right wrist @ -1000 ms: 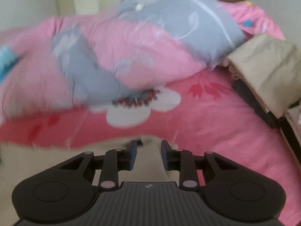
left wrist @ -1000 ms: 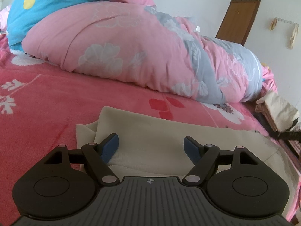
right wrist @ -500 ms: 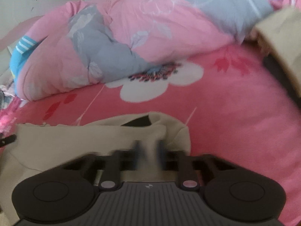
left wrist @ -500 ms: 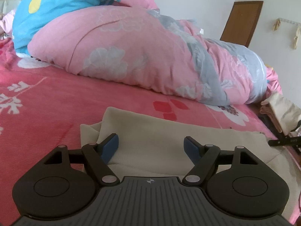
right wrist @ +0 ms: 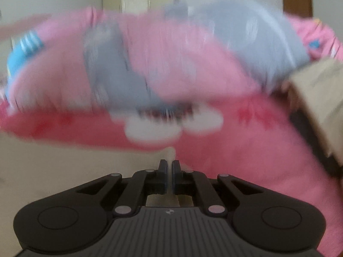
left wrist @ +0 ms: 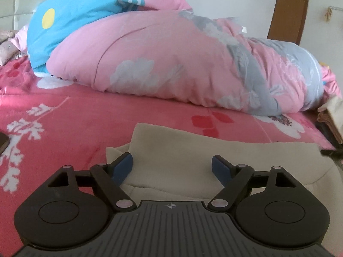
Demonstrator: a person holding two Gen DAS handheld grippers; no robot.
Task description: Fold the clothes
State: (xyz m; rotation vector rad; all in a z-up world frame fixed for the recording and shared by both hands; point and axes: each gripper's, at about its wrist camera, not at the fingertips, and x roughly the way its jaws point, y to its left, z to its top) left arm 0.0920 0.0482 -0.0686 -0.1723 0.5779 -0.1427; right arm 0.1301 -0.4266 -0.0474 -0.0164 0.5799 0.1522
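A bed spread with a red-pink floral blanket is carrying a cream folded fabric garment near its front edge. Behind the garment a rolled pink-and-grey floral quilt is lying, and right of it, stacked beige clothes.

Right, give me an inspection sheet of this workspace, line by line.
Surface: bed with pink flowered blanket.
Job's things: beige garment lying partly folded on the blanket.
Clutter: rolled pink-and-grey quilt; blue striped pillow; stack of beige clothes at the bed's edge.
Grippers: left hand-held gripper open over the garment; right hand-held gripper shut on a pinch of the garment's edge.
Cables: nothing seen.
Surroundings: white wall, brown door.
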